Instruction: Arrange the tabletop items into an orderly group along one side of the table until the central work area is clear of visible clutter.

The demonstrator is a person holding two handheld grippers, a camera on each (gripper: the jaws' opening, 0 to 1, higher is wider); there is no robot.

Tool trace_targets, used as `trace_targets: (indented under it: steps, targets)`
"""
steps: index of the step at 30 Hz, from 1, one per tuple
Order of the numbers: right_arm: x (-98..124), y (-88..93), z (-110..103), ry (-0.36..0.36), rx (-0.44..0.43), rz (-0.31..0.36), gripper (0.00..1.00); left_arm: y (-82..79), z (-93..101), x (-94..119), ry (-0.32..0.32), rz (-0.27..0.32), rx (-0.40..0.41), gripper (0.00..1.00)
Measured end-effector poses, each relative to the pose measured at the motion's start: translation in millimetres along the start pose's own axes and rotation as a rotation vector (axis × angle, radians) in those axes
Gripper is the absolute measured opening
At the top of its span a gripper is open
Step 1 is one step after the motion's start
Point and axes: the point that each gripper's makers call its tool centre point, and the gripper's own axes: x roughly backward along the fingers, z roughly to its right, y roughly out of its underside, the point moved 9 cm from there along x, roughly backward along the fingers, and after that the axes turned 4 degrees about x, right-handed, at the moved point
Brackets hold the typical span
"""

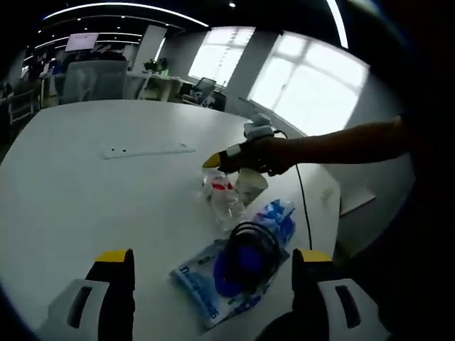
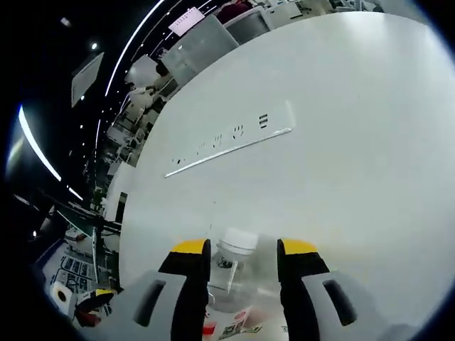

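A clear plastic bottle [image 2: 242, 273] with a white cap stands between the jaws of my right gripper [image 2: 244, 247], which press on its sides. In the left gripper view the same bottle [image 1: 220, 193], with a red label, sits under the right gripper [image 1: 229, 159], which a hand holds from the right. A paper cup [image 1: 251, 186] stands right beside it. Nearer, a blue and white packet [image 1: 206, 288] lies flat with a dark blue round thing and a black loop [image 1: 245, 256] on it. My left gripper [image 1: 213, 257] is open just before that packet, holding nothing.
The white table [image 1: 92, 199] has a long cable-slot strip [image 1: 146, 150] [image 2: 227, 145] across its middle. A black cord [image 1: 304, 202] runs along the right edge. Office chairs and desks [image 1: 92, 78] stand beyond the far edge, under bright windows.
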Motion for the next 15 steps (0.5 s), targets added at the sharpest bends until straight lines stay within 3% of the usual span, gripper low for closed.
trace_targets:
  steps: [8,15]
  targets:
    - [-6.3,-1.2,-2.8,-0.041,-0.032,-0.007,0.21,1.0,-5.0,0.5,-0.02,-0.005,0.014,0.88]
    - [-6.2,-0.7,-1.8,-0.046,-0.053,-0.003,0.2,-0.3,-7.1,-2.4,-0.018,-0.006,0.013,0.88]
